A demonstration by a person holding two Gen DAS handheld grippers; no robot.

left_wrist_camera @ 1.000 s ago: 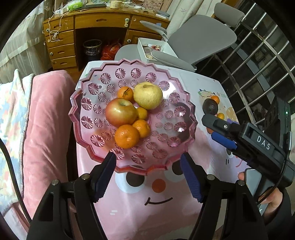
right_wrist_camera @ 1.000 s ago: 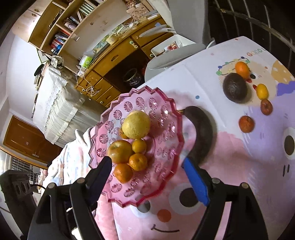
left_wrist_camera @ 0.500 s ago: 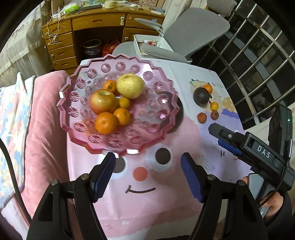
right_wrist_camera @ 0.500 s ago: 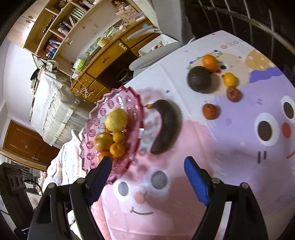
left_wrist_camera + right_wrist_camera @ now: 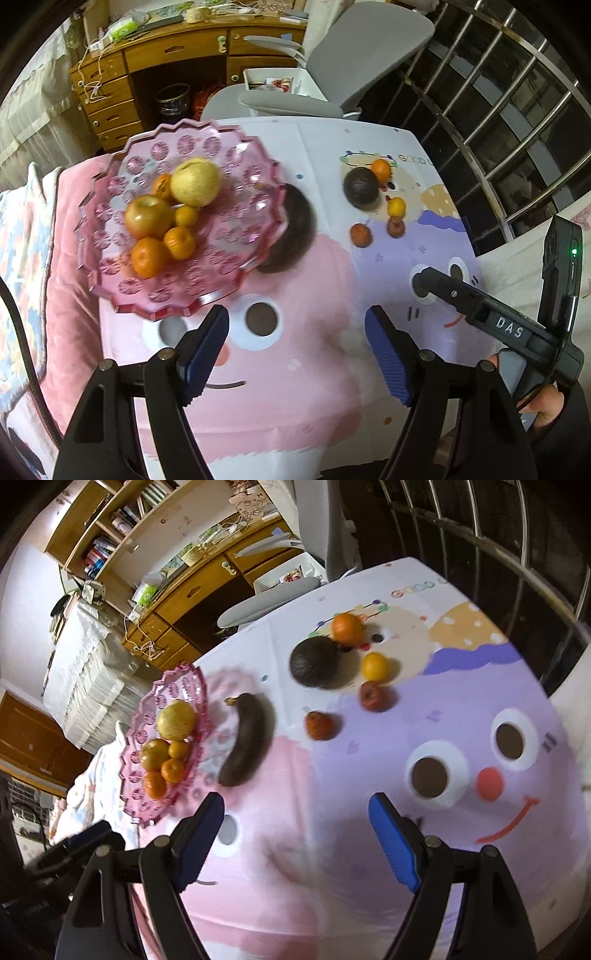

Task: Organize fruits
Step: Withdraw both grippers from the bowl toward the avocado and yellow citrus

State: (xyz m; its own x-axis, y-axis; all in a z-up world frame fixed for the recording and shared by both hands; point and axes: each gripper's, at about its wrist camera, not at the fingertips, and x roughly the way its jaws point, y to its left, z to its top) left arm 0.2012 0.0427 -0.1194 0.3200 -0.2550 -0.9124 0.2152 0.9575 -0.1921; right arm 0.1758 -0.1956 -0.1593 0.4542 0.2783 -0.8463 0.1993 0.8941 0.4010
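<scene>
Fruits (image 5: 173, 214) in pink dish (image 5: 236, 269), right claw (image 5: 436, 284) labelled "DAS"

our left gripper (image 5: 295, 350) had black angular arms, silver pivot screws and dark blue ribbed pads (image 5: 386, 356); a black cable (image 5: 22, 354) ran along its left side. our right gripper (image 5: 297, 834) matched, though its pads (image 5: 393, 843) were a brighter blue. its black body bore white "das" lettering and a small green light. our right hand (image 5: 541, 406) wore a dark sleeve (image 5: 576, 421).
</scene>
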